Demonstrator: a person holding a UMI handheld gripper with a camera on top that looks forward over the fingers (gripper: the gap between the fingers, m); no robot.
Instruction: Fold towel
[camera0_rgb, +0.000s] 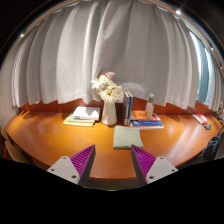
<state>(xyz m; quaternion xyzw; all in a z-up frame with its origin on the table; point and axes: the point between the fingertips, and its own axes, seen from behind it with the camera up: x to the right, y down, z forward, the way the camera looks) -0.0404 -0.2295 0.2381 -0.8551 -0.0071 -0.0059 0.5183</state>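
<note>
Purple pads (84, 158) on the two fingers framed the foreground, and the gripper (112, 163) stood open with nothing between its fingers. Just beyond them, on the wooden table (50, 135), lay the towel (127, 136), a small pale green square that already looked flat and neatly squared, apparently doubled over. Behind it stood a white vase (109, 110) of flowers, with an open book (81, 116) to one side and stacked books (146, 122) to the other. A likely risk was that the fingers would pinch only the top layer, so the cloth would drag or bunch instead of folding cleanly. Reaching too far forward might also nudge the vase, which stood near the towel's far edge.
</note>
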